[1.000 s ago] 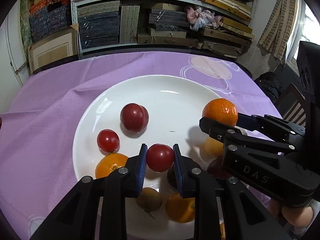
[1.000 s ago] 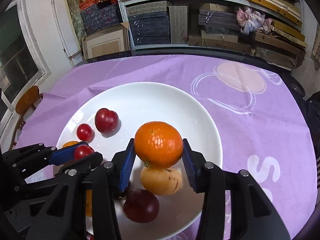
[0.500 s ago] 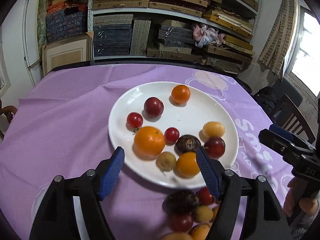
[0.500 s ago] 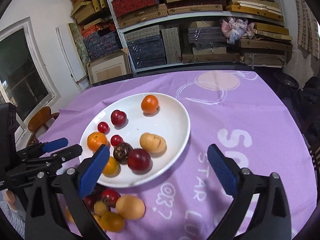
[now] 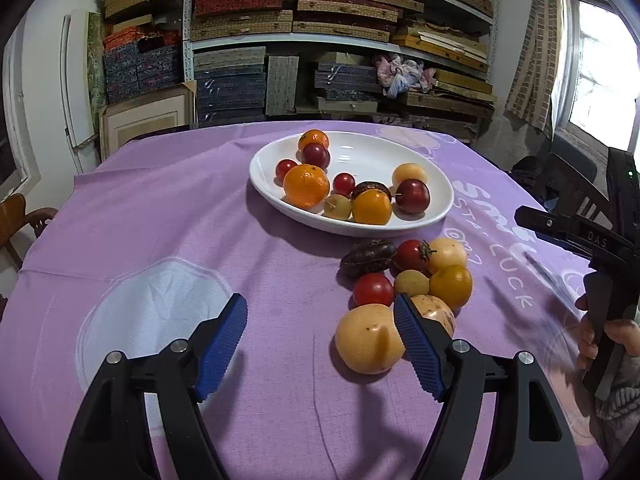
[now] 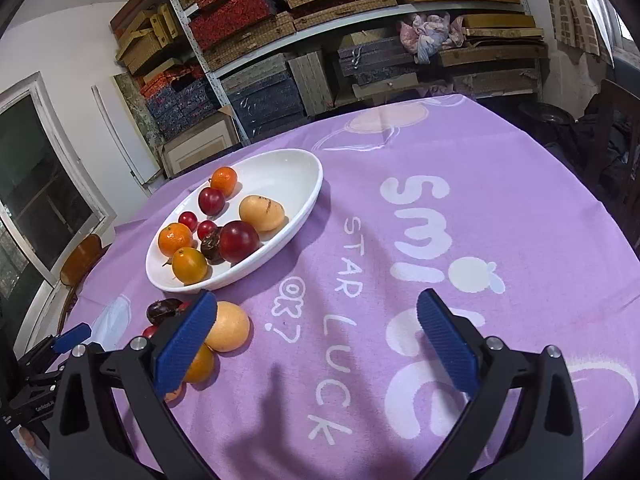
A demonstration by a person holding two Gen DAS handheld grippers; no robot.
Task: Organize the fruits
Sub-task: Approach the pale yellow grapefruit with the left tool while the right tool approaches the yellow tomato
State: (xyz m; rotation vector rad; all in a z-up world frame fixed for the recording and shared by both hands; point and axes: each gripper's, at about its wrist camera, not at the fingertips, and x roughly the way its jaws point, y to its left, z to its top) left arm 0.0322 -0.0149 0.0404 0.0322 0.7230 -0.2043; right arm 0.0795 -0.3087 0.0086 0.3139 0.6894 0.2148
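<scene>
left gripper [image 5: 320, 342]: jaws wide, gripping nothing, purple cloth between them
right gripper [image 6: 316, 338]: spread even wider, empty too
loose fruits [image 5: 408, 280]: heaped on the cloth just short of the white plate [image 5: 440, 216]
handling: I'd guess light, round, rolly; tomatoes bruise, so pinch gently across the middle
looks: glossy reds, oranges, pale yellows

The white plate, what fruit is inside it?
The white plate holds two oranges, red tomatoes, plums, yellow fruits and one dark fruit, partly hidden behind another.
</scene>
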